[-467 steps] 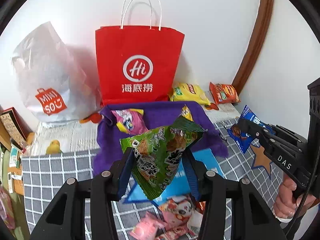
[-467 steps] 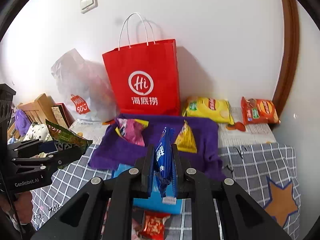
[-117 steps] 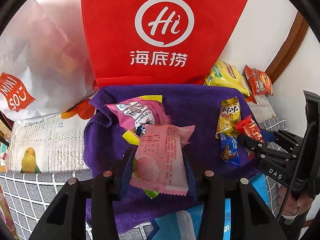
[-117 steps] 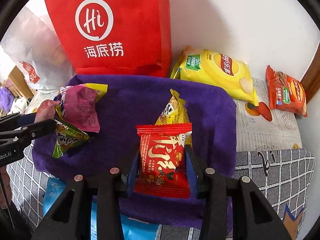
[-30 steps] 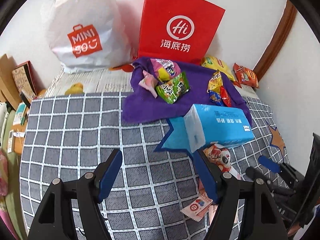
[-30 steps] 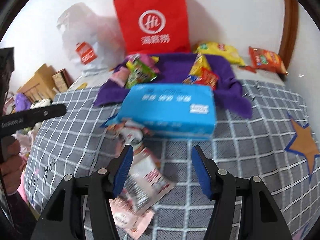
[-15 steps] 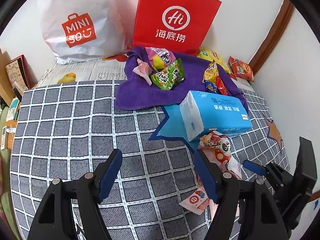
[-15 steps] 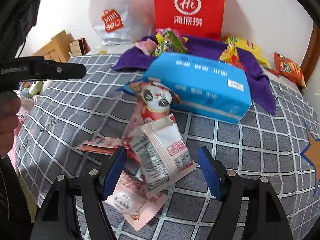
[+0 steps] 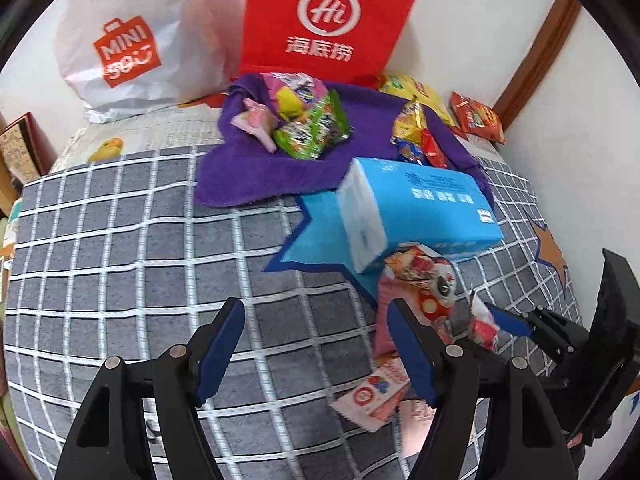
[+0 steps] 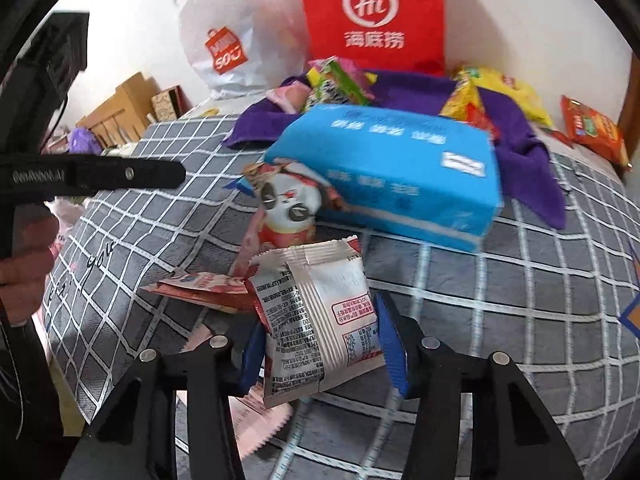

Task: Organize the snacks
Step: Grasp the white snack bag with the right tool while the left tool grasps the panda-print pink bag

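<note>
A purple cloth at the back holds sorted snacks: a green packet, pink ones and a yellow and red pile. Loose snacks lie in front of a blue tissue pack: a panda packet, a silver-white packet and flat red-and-pink packets. My right gripper is open, its jaws on either side of the silver-white packet. My left gripper is open and empty above the checked blanket, left of the loose pile.
A red paper bag and a white Miniso bag stand against the wall behind the cloth. A yellow chip bag and an orange packet lie at the back right. Boxes sit off the bed's left edge.
Both grippers let go of their snacks on the cloth and pulled back to the loose pile. In the last second my right gripper came down around the silver-white packet.
</note>
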Tool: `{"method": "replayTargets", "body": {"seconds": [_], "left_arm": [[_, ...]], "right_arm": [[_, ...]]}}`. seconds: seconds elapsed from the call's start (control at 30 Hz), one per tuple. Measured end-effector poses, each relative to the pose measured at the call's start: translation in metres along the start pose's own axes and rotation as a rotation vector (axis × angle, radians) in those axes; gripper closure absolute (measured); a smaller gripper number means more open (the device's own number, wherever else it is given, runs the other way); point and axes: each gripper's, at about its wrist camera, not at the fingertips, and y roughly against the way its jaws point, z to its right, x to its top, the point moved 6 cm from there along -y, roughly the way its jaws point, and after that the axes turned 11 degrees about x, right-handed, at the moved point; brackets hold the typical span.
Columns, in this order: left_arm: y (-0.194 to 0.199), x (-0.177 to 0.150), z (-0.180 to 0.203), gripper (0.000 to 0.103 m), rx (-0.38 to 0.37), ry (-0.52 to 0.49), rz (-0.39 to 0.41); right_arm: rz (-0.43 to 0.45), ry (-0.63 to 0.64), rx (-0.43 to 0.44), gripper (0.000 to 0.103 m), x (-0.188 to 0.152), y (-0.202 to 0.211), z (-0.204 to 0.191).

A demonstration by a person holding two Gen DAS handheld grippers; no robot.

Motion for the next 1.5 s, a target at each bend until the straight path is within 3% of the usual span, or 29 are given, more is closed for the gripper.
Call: {"method": "replayTargets", "body": {"seconds": [0.13,0.23,0.33,0.53,0.67,0.77,0.8,0.87,0.9,1.07,1.27,1.5], "left_arm": [[-0.004,-0.003,0.022,0.031,-0.037,-0.027,-0.004],[-0.009,-0.005,0.039,0.03,-0.059,-0.05,-0.002],[-0.015,-0.006,0.055,0.023,-0.085,-0.057,0.0],[-0.034,-0.009,0.074,0.022,-0.041,-0.065,-0.025],[-0.048,-0.008,0.077,0.022,0.025,-0.07,-0.029],[-0.052,-0.007,0.075,0.023,0.017,-0.063,-0.03],[-0.052,-0.007,0.074,0.025,0.008,-0.059,-0.029],[-0.05,-0.007,0.072,0.044,-0.02,-0.056,-0.029],[-0.047,-0.007,0.073,0.045,-0.038,-0.058,-0.036],[-0.038,-0.01,0.064,0.052,-0.026,-0.065,-0.025],[-0.028,-0.012,0.05,0.055,-0.043,-0.035,-0.017],[-0.005,-0.013,0.043,0.055,-0.063,-0.021,0.021]], "right_arm": [[0.036,-0.035,-0.046,0.053,-0.002,0.018,0.02],[0.07,-0.087,-0.137,0.053,-0.005,0.033,0.048],[0.094,-0.162,-0.2,0.053,-0.007,0.037,0.074],[0.112,-0.257,-0.177,0.052,-0.009,0.023,0.097],[0.105,-0.232,-0.2,0.049,-0.009,0.011,0.096],[0.098,-0.207,-0.202,0.045,-0.011,0.011,0.094],[0.086,-0.2,-0.194,0.042,-0.011,0.012,0.094],[0.065,-0.202,-0.179,0.037,-0.013,0.014,0.093],[0.063,-0.205,-0.176,0.036,-0.014,0.015,0.093],[0.06,-0.188,-0.196,0.035,-0.017,0.013,0.092],[0.043,-0.133,-0.255,0.043,-0.023,0.015,0.085],[0.07,-0.166,-0.223,0.05,-0.019,0.033,0.076]]}}
